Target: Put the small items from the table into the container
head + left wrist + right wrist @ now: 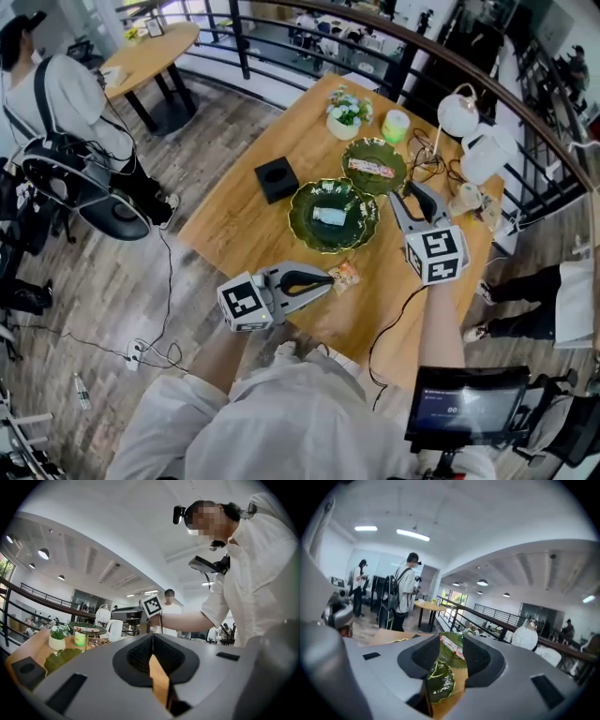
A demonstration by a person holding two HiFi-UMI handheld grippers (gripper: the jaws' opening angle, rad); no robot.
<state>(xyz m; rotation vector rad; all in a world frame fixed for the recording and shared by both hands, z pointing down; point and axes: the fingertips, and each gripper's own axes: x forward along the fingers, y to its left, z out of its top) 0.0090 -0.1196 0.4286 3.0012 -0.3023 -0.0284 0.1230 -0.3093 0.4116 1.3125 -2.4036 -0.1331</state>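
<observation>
On the wooden table point(239, 225) two green dishes are set side by side. A pale packet point(330, 215) is held in the nearer dish point(307, 234), and a red-and-white packet point(371, 168) in the farther dish point(380, 150). An orange snack packet point(344, 274) is seen on the bare tabletop, just beside the tips of the left gripper point(326, 278), whose jaws are pressed together with nothing between them. The right gripper point(410, 194) is held over the table near the farther dish (jaws spread apart, nothing gripped).

Mezzanine office lounge: railing point(241, 42), tables point(246, 220)
</observation>
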